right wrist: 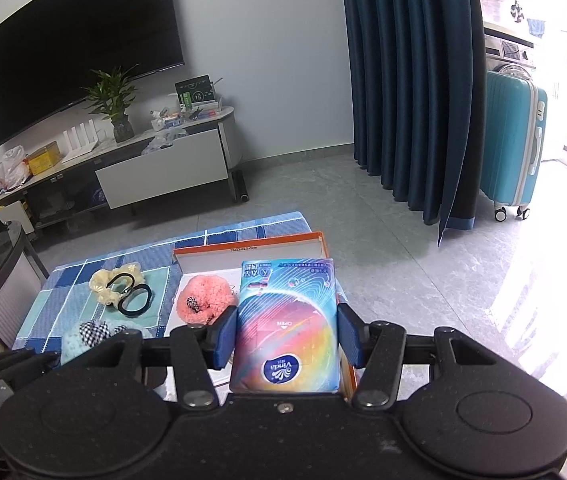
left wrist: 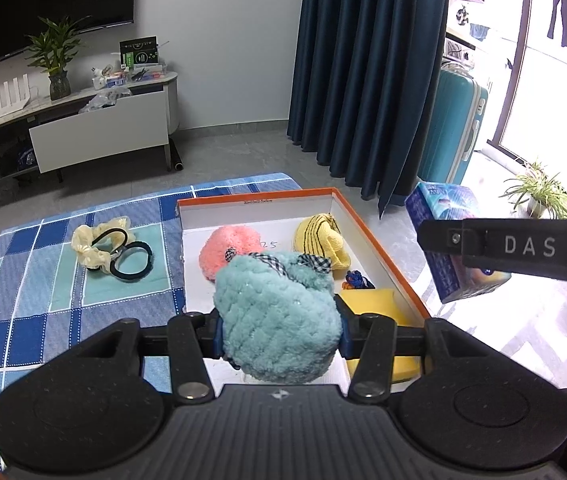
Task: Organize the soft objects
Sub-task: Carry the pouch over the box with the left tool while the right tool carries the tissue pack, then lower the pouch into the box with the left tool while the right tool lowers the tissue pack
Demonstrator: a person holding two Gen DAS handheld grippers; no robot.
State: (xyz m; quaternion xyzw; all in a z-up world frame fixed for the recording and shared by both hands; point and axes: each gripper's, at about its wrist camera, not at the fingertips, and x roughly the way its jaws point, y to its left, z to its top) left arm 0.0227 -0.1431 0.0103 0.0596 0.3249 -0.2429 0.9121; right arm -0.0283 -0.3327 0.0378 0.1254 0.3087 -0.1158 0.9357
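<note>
Teal fuzzy knit piece (left wrist: 279, 320), 1 of it, w/ checked bow on top, clamped between the pads of the left gripper (left wrist: 280, 332), held above the near half of the box. Orange-rimmed box (left wrist: 379, 240), white inside, sits on blue plaid cloth (left wrist: 43, 280).

Box contents, left wrist view: 1 pink fuzzy piece (left wrist: 223, 256) at 11 o'clock from the teal one, 1 yellow striped knit (left wrist: 323, 240) at 1 o'clock, 1 small dark blue/orange item (left wrist: 355, 280) at 2 o'clock, 1 yellow sponge-like block (left wrist: 379, 308) at 3 o'clock, partly behind the gripper finger.

On cloth outside box, approx 10 o'clock: 1 cream scrunchie (left wrist: 99, 244), 2 black hair ties (left wrist: 131, 262), all touching/overlapping.

Right gripper (right wrist: 286, 336) clamped on 1 tissue pack (right wrist: 287, 320), multicolour wrap, "Vinda" logo upside down; pack hangs over the box's right side. Same pack shows at 3 o'clock in left wrist view.

Bkgd: 1 TV (right wrist: 79, 56), 1 teal suitcase (right wrist: 515, 140), dark blue curtain (right wrist: 411, 80).
</note>
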